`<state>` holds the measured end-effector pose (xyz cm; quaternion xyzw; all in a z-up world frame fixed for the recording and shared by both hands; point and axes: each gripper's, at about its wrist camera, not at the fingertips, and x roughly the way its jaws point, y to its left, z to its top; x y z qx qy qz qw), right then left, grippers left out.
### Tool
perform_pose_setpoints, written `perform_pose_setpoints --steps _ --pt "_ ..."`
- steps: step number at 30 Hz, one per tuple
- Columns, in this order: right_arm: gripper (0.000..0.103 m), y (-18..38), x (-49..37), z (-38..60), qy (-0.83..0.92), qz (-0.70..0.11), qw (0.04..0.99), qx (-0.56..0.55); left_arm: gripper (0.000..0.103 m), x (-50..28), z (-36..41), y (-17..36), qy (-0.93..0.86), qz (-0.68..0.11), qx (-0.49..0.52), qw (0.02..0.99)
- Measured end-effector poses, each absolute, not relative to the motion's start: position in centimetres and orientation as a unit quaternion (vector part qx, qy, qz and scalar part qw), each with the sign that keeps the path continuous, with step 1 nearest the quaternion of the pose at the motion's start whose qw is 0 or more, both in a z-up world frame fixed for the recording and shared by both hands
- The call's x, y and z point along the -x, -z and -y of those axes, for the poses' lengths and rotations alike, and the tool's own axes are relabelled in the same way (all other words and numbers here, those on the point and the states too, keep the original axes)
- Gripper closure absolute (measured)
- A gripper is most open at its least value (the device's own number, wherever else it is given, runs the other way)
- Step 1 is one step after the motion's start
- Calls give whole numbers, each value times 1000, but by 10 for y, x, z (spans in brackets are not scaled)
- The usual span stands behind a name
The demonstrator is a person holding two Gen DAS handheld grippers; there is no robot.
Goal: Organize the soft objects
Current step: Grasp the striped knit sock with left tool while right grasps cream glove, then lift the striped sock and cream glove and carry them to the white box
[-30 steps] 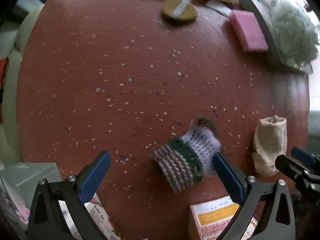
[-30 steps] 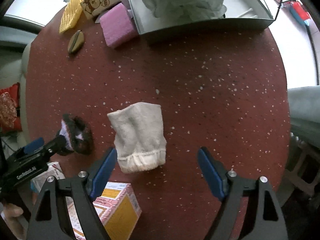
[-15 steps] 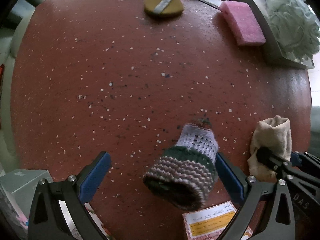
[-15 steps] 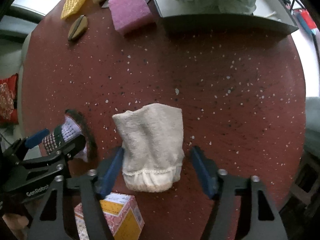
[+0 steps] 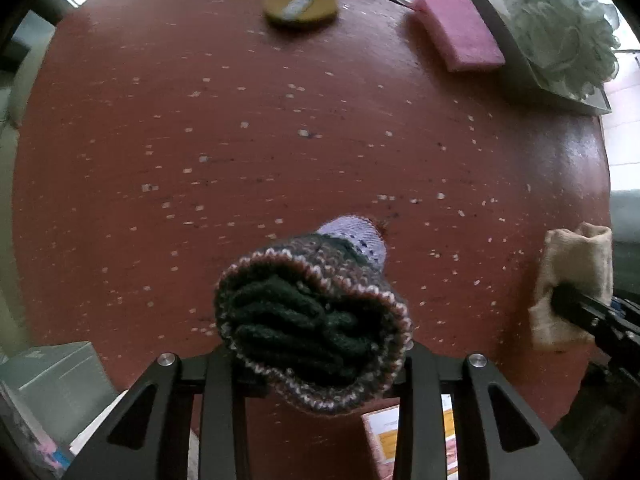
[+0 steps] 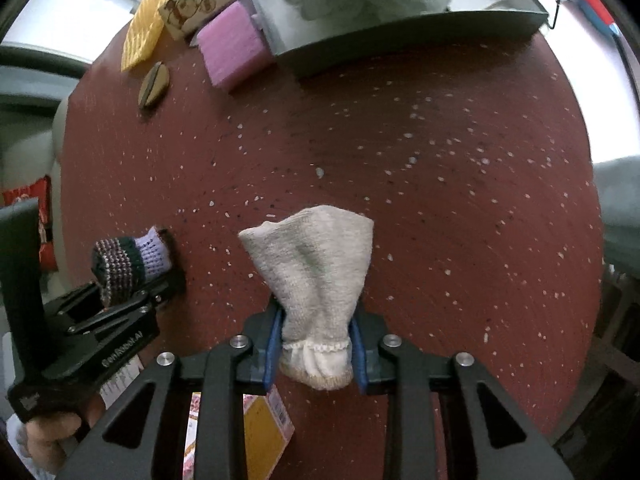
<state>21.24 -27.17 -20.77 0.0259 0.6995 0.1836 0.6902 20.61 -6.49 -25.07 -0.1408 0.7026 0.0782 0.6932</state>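
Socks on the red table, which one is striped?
The knitted sock in the left tongs, banded dark green, brown and lilac; the sock in the right tongs is plain cream.

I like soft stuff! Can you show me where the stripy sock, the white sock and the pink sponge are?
Stripy sock (image 5: 312, 320): left wrist view, on its dark green opening.
White sock (image 6: 316, 264): right wrist view, on its middle.
Pink sponge (image 5: 458, 28): left wrist view, on its top face.

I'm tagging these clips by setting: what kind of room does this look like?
Probably a home living area, set up for sorting. A round red speckled table holds household soft goods: a pink sponge, a bath pouf in a grey tray. What looks like a sofa edge shows beside it.
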Motion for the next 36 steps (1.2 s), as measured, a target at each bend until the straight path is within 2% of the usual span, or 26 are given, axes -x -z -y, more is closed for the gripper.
perform_pose_setpoints --steps 12,20,26,36 --pt "72 195 -202 314 -182 -687 702 -44 69 -138 59 213 -77 -683 134 714" --pt "71 174 -147 317 -174 -688 703 -46 69 -84 49 183 -82 -655 163 733" --pt "71 163 -117 321 -160 -687 708 -43 69 -81 40 174 -81 -643 180 740" --pt "71 128 -83 321 -158 -670 724 -37 69 -50 56 155 -21 -647 132 751"
